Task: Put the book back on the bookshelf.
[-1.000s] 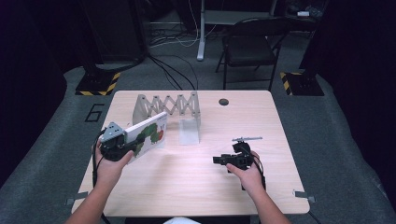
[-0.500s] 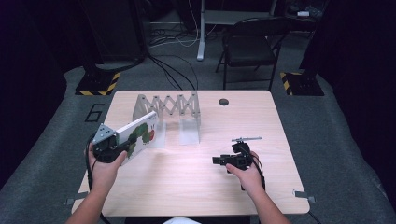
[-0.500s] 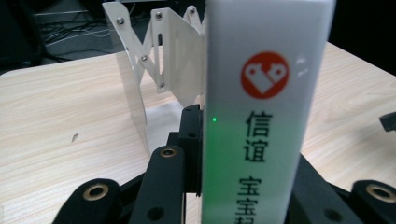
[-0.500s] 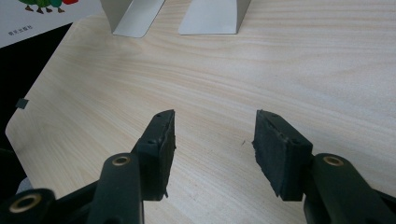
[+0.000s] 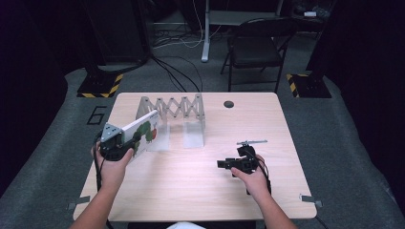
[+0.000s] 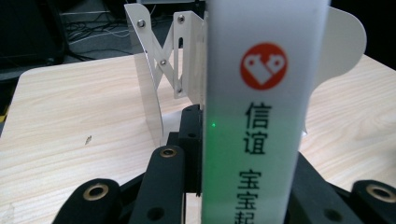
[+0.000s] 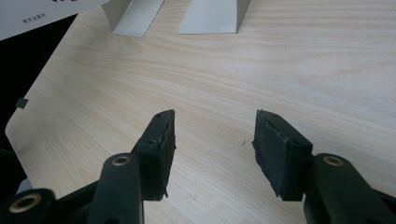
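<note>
From above, the left gripper clamps a book at the table's left edge, near the white folding rack. Its own view faces the book's spine. The right gripper rests with jaws apart, empty.

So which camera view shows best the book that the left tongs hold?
The high view: the whole book shows there, clamped in the left tongs, beside the expanding rack. The left gripper view shows its spine close up, with a red logo and printed characters. The right gripper view shows one white corner.
</note>
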`<state>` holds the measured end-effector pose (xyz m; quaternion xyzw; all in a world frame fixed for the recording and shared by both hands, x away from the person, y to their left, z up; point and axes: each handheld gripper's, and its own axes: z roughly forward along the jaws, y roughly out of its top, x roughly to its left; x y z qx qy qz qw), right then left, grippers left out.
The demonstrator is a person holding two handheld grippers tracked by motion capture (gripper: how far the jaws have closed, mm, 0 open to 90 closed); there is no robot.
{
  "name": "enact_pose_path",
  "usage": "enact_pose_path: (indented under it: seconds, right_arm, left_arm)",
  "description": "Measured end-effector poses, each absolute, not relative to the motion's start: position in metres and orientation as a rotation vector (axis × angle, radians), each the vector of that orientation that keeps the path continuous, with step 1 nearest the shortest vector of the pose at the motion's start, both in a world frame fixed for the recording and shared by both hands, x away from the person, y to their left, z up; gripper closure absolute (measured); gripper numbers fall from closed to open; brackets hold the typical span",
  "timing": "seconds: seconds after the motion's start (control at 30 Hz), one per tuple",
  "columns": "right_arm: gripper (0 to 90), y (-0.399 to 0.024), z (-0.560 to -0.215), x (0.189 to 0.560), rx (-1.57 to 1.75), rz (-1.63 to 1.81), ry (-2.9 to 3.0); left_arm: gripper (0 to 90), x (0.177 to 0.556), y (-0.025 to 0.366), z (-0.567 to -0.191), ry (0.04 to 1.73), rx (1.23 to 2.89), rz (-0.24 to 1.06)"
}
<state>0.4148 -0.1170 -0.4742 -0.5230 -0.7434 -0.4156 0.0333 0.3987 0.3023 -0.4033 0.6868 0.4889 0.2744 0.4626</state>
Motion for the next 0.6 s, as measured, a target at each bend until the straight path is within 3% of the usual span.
enact_pose_path:
  seconds: [0.6]
  right_arm:
    - [48.3, -0.119, -0.474, 0.415, -1.605, -1.282, -2.291]
  left_arm:
    - [75.4, 0.421, 0.291, -0.410, 1.246, 1.661, 0.720]
